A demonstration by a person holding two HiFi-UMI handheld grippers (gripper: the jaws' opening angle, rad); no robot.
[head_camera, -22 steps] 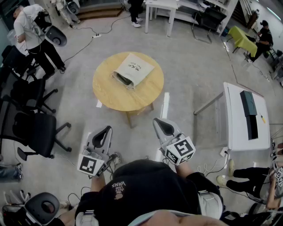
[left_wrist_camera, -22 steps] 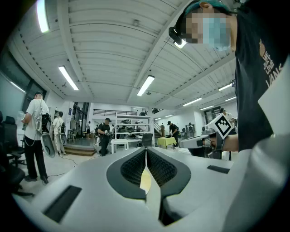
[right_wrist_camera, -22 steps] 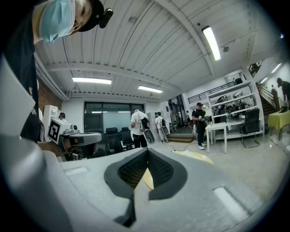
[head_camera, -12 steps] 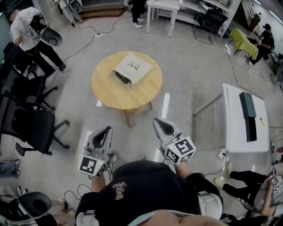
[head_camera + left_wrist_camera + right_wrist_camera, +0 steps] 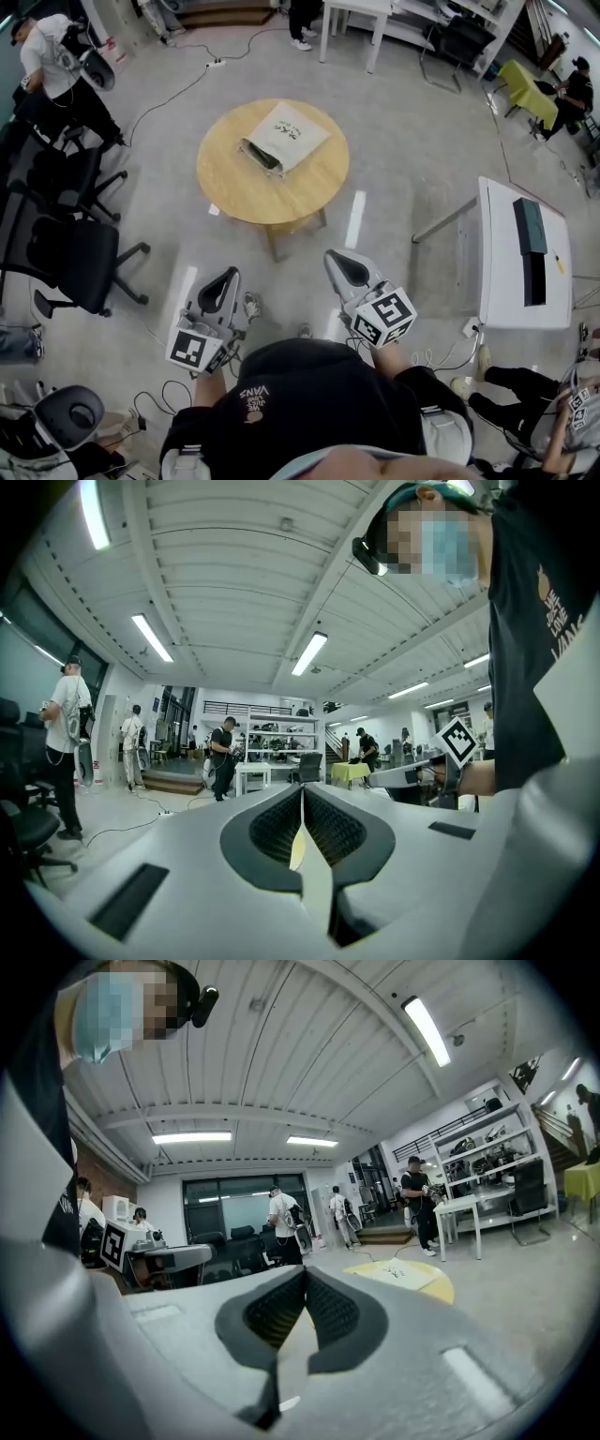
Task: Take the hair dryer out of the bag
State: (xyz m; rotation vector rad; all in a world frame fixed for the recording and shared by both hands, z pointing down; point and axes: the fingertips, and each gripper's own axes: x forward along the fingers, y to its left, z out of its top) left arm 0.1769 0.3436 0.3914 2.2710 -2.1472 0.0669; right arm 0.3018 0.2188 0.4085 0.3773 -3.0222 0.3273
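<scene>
Hair dryer out of sight, likely inside the bag [image 5: 286, 138] on the round worktop [image 5: 234, 192]
Bag lay flat with its dark mouth on the near side; left claw [image 5: 225, 277] and right claw [image 5: 339, 261] were both shut tight on nothing, well apart from the bag; the reach seemed not yet begun; next the person would need to step close, open a claw and grip the bag's mouth.

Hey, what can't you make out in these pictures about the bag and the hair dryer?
- The hair dryer: unseen in every view; in the head view the bag covers it, and its dark opening is too small to see into.
- The print on the bag: too small in the head view and the right gripper view.
- Left gripper view: no bag shows; the left gripper fills the lower half.
</scene>
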